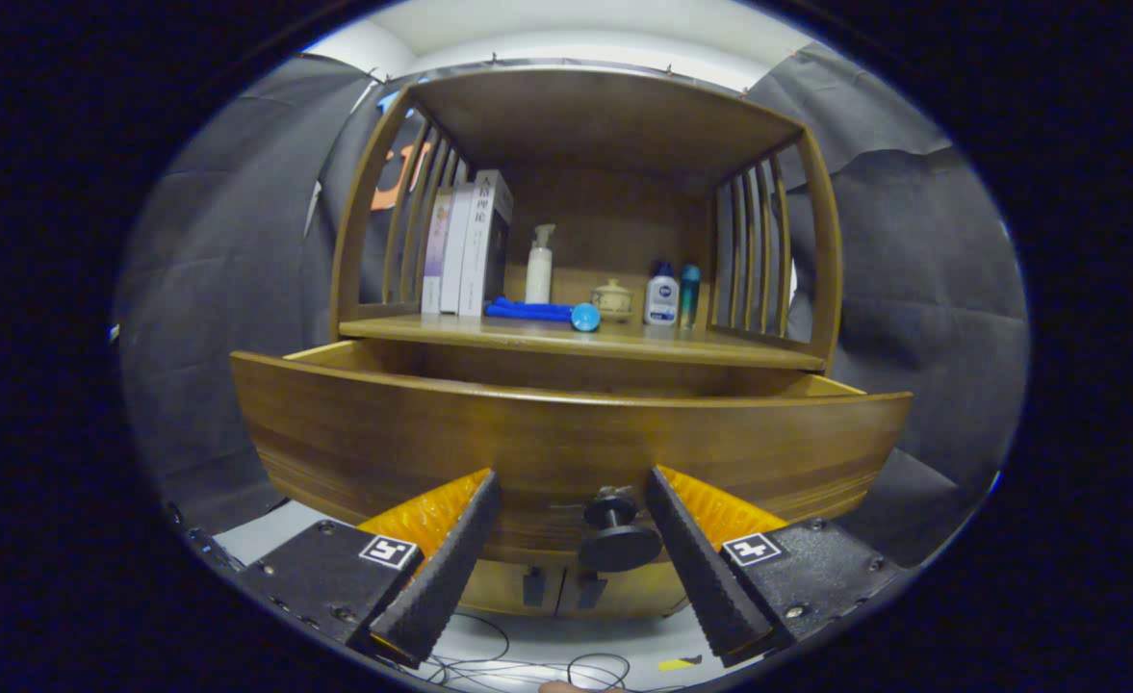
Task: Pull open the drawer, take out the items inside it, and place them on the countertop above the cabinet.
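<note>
Black cloth hangs as the booth's wall on both sides and behind, with a pale ceiling above it. Against it stands a wooden cabinet [585, 192] with slatted sides and a flat top board, its open shelf facing the camera. Below that shelf the drawer [566, 438] stands pulled out toward the gripper, its broad curved front filling the middle of the scene; the inside is hidden behind the front panel, so what lies in it cannot be told. The countertop [720, 346] above the drawer carries a row of things. At its left end three books [465, 245] stand upright against the slats. Beside them a blue cloth [527, 310] lies flat, and a white pump bottle [539, 265] stands behind it. A small blue ball [585, 317] rests at the cloth's right end, near the front edge. Further right sits a small lidded jar [612, 299], then a white bottle with a blue cap [661, 295] and a slim teal bottle [689, 295] just beside it.

The gripper [571, 515] is held wide, its two black ribbed fingers [450, 568] spread apart and touching nothing. The drawer's dark round knob [618, 534] sits between them, closer to the right finger but clear of it. Below the drawer two cabinet doors [566, 587] show, and thin cables [527, 664] lie on the pale floor.
</note>
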